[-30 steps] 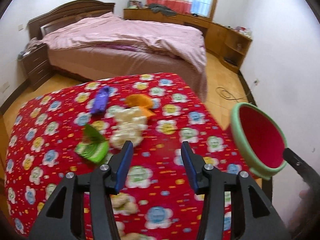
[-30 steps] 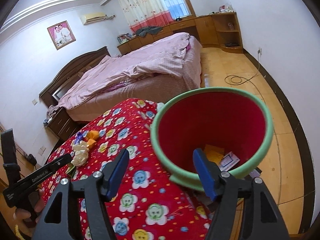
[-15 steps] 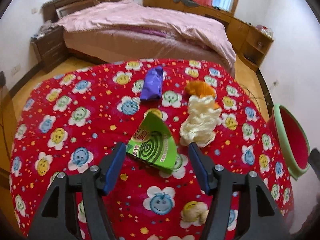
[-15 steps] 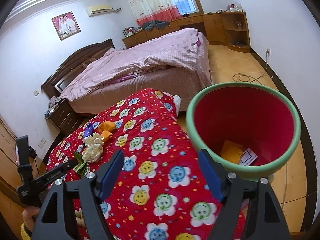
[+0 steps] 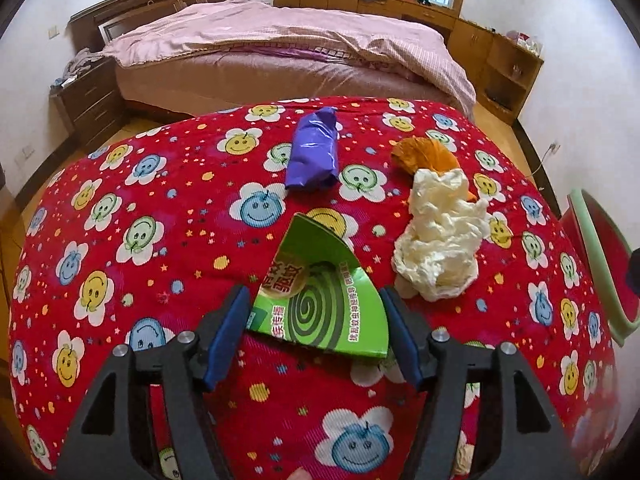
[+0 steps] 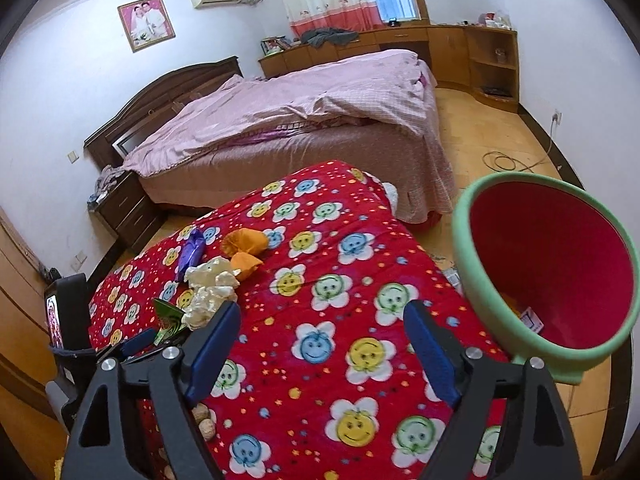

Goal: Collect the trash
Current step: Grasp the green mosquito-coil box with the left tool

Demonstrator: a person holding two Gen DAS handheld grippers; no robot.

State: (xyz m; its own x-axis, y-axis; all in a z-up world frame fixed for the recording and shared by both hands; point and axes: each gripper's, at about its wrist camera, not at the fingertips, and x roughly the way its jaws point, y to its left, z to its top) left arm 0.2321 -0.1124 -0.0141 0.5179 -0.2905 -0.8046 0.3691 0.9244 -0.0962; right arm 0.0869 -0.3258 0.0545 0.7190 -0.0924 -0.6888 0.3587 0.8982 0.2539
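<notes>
A green mosquito-coil box lies on the red flower-print table cover. My left gripper is open, its blue fingers on either side of the box's near end, not closed on it. A purple wrapper, crumpled white paper and an orange wrapper lie beyond it. My right gripper is open and empty above the cover. The red bin with a green rim stands to its right, with scraps inside. The trash pile also shows in the right wrist view.
A bed with pink bedding stands behind the table. A nightstand is at the left, wooden cabinets at the back right. A cable lies on the wooden floor. Small brownish lumps sit near the cover's front edge.
My left gripper moved forward and down to the green box, which now sits between its open fingers. My right gripper drew back and left, so the bin shifted to the right of its view.
</notes>
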